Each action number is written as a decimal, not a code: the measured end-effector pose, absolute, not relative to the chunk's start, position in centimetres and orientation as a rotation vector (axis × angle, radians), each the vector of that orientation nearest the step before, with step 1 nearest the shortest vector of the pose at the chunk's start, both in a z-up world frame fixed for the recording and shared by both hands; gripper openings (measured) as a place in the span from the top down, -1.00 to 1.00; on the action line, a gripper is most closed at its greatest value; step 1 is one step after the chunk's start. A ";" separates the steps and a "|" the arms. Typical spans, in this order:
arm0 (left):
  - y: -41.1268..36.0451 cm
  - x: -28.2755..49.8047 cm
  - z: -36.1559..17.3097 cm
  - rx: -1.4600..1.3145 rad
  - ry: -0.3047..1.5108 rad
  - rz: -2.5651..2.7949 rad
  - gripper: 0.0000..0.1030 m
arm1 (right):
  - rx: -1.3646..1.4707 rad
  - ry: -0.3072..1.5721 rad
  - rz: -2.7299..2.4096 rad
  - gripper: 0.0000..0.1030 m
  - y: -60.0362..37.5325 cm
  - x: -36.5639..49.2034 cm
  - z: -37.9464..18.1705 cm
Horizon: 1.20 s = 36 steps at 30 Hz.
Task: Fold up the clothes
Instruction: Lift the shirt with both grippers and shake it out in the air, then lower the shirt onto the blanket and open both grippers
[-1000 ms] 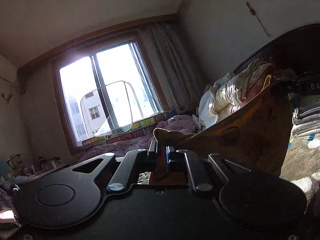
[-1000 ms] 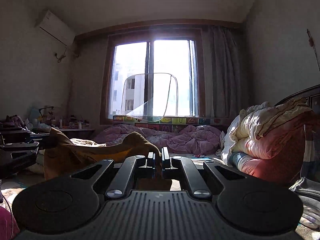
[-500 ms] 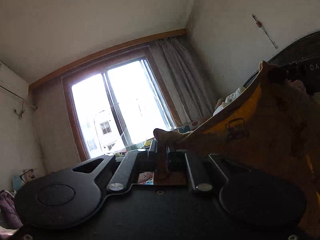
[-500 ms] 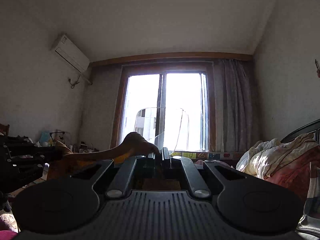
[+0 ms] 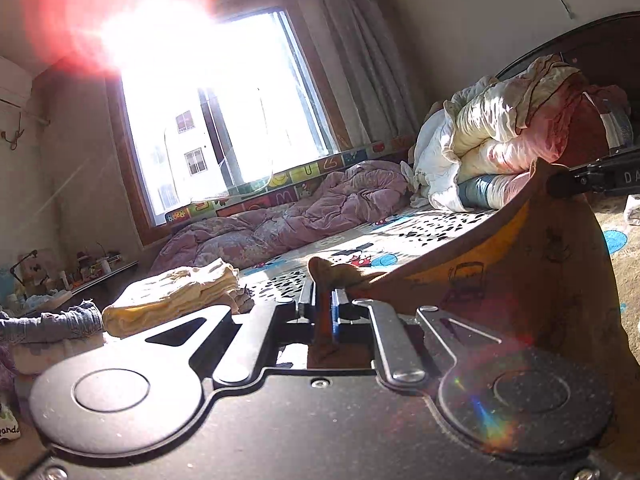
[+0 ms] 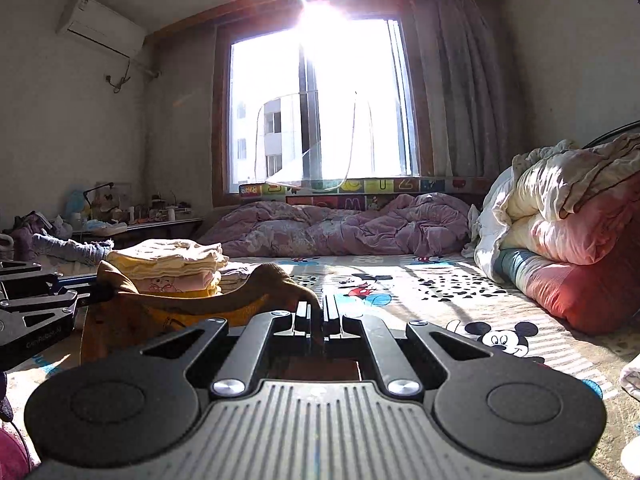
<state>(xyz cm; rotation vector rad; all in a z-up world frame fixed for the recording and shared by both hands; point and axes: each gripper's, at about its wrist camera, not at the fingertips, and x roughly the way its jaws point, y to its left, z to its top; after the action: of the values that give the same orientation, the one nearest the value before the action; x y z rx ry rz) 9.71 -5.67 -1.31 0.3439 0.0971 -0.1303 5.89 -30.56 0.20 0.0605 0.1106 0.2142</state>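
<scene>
Garment (image 5: 532,288) was lowered from raised height toward bed (image 6: 432,280), pinched in both grippers (image 5: 323,300) (image 6: 317,312); laying-out was judged underway.

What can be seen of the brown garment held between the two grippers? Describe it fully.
The brown garment is soft, thin cloth, mustard-brown with small dark line drawings printed on it and a yellower band along its upper edge. It hangs stretched between the left gripper and the right gripper, each shut on a bunched corner, so the top edge sags in a shallow curve. It is lifted above the cartoon-print bedsheet, in front of a stack of folded clothes. Its lower edge is out of view.
</scene>
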 end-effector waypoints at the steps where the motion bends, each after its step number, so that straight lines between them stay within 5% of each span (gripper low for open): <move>1: -5.7 10.7 -1.4 0.344 0.113 -0.131 0.88 | 0.060 0.124 0.215 0.87 -30.2 7.0 0.1; 28: -7.8 31.8 -11.3 0.488 0.588 -0.195 0.85 | 0.068 0.634 0.200 0.77 -28.8 31.7 -10.1; 32: -6.2 31.3 -10.1 0.403 0.593 -0.112 0.02 | 0.186 0.669 0.145 0.35 -30.7 31.7 -10.3; 36: -4.2 28.4 -8.4 0.273 0.579 -0.068 0.02 | 0.251 0.645 0.148 0.26 -31.8 27.9 -9.9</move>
<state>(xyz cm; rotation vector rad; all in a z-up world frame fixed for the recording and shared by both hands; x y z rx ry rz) 28.43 -4.23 -8.41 0.2733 0.5795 -0.0676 27.85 -31.80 -9.89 0.2505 0.6449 0.1482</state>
